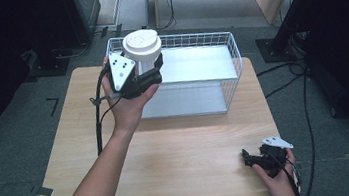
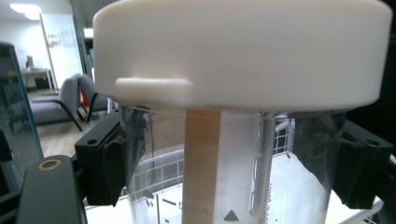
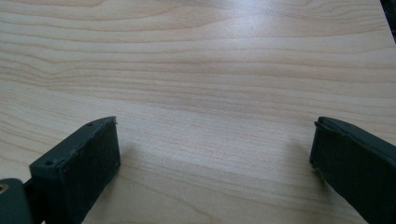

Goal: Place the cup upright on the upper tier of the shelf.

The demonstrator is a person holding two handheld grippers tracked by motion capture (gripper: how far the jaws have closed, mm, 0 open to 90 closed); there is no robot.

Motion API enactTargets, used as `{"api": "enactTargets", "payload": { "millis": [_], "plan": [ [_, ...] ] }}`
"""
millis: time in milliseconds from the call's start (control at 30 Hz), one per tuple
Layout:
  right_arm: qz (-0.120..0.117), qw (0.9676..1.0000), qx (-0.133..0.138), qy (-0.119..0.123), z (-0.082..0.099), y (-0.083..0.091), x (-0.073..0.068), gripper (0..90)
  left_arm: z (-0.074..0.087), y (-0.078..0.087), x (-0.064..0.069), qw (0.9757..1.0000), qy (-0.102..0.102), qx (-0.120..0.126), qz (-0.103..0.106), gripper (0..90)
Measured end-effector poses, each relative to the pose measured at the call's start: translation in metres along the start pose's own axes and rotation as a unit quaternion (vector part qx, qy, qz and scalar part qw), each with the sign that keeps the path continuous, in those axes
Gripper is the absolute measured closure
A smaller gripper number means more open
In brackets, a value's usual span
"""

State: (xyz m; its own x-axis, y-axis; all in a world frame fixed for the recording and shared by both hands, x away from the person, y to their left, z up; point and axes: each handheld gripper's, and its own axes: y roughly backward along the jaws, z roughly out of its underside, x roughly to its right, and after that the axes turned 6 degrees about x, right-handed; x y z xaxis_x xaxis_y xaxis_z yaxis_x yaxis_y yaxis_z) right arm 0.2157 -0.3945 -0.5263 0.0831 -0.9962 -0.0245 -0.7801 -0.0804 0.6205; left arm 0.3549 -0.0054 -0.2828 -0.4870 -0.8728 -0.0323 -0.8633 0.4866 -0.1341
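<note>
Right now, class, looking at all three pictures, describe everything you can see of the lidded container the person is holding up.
The container has a clear, plastic-looking body under a broad white lid with a small tab on its rim. Printed measuring marks and a pale vertical strip show on its wall. It stands upright, gripped on both sides below the lid by the left tool, held at the near left corner of the white wire basket.

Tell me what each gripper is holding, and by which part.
The left gripper clamps a clear plastic measuring container by its body, just under its white round lid. The right gripper holds nothing.
</note>
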Motion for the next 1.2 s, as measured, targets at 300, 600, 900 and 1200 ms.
{"api": "enactTargets", "payload": {
  "millis": [300, 600, 900, 1200],
  "plan": [
    [0.000, 1.0000, -0.001, 0.000, 0.000, 0.000, 0.000, 1.5, 0.009, -0.029, -0.013, 0.9995, -0.008, -0.004, -0.029, 15.9],
    [-0.001, 1.0000, -0.001, 0.000, 0.000, 0.000, 0.000, 1.5, 0.019, -0.058, -0.021, 0.9988, -0.011, -0.011, -0.047, 15.9],
    [-0.002, 1.0000, -0.001, 0.001, 0.001, 0.001, 0.000, 1.5, 0.025, -0.082, -0.023, 0.9976, -0.008, -0.001, -0.068, 15.8],
    [-0.002, 1.0000, -0.001, 0.002, 0.001, 0.001, 0.000, 1.5, 0.029, -0.081, -0.028, 0.9977, -0.009, -0.007, -0.067, 15.7]
  ]
}}
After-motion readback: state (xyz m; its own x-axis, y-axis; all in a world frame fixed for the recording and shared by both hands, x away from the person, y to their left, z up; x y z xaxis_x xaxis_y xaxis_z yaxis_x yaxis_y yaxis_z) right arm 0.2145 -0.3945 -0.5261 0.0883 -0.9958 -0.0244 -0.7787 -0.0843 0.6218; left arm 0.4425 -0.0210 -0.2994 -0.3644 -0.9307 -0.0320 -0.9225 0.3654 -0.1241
